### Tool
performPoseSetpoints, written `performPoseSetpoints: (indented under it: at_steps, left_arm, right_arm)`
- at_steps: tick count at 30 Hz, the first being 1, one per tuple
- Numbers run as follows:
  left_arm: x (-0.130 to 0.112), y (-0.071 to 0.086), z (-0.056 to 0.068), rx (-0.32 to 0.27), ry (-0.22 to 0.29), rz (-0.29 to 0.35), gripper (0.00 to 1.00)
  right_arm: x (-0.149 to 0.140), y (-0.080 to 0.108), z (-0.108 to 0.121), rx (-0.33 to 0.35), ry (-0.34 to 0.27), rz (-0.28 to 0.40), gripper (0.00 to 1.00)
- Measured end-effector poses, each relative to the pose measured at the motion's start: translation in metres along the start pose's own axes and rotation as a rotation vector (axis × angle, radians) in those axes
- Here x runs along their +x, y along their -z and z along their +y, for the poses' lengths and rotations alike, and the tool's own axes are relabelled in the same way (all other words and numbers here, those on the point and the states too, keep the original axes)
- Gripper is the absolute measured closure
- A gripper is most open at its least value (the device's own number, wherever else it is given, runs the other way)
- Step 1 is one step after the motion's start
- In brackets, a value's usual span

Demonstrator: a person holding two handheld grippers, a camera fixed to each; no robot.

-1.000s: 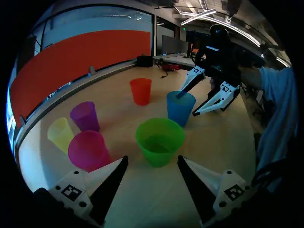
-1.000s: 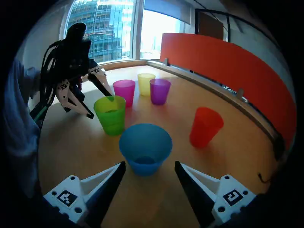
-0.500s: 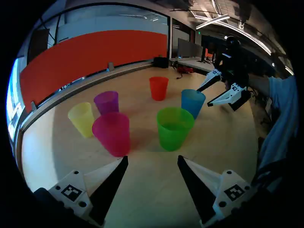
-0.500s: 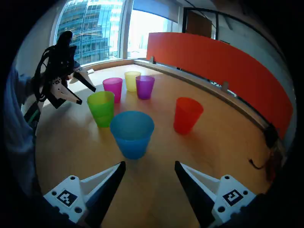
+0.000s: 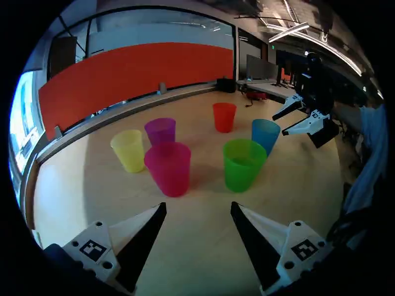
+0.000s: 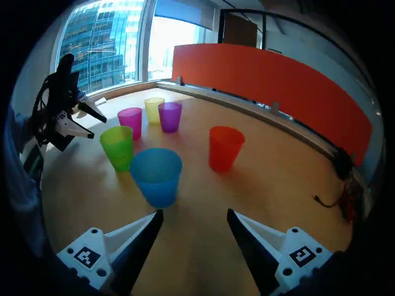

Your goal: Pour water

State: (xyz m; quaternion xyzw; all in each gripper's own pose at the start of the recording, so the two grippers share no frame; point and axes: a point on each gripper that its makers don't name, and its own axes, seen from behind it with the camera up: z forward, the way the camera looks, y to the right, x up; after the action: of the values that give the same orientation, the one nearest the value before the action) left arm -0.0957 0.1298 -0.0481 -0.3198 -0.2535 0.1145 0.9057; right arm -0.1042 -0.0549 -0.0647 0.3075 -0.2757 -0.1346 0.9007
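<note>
Several plastic cups stand on a wooden table. In the left gripper view, a magenta cup and a green cup are nearest, with yellow, purple, orange and blue cups behind. My left gripper is open, short of them, holding nothing. In the right gripper view, the blue cup is nearest, the orange cup to its right, the green cup to its left. My right gripper is open and empty. Each gripper appears far off in the other's view: the right gripper, the left gripper.
An orange wall panel runs along the table's far edge. A black cable and a red item lie near the table's right edge in the right gripper view. A person's sleeve shows at the right of the left gripper view. Windows stand behind the table.
Both grippers have drawn back from the cups, which now look smaller and farther off. The cups themselves have not moved. Both grippers stay open.
</note>
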Motion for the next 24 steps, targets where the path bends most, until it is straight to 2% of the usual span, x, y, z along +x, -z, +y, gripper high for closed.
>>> performPoseSetpoints:
  at_steps: [6,12,18,24]
  left_arm:
    - [-0.001,0.006,-0.024,0.090,0.035,0.016,0.03]
    - [-0.001,0.015,-0.049,0.179,0.074,0.049,0.03]
    - [0.014,0.029,-0.074,0.287,0.103,0.133,0.03]
    - [0.035,0.047,-0.091,0.366,0.129,0.227,0.03]
  right_arm:
    - [0.002,-0.001,0.014,-0.079,-0.050,0.023,0.00]
    - [0.013,0.003,0.029,-0.168,-0.096,0.074,0.00]
    - [0.029,0.012,0.045,-0.267,-0.140,0.154,0.00]
    - [0.055,0.027,0.059,-0.359,-0.174,0.271,0.00]
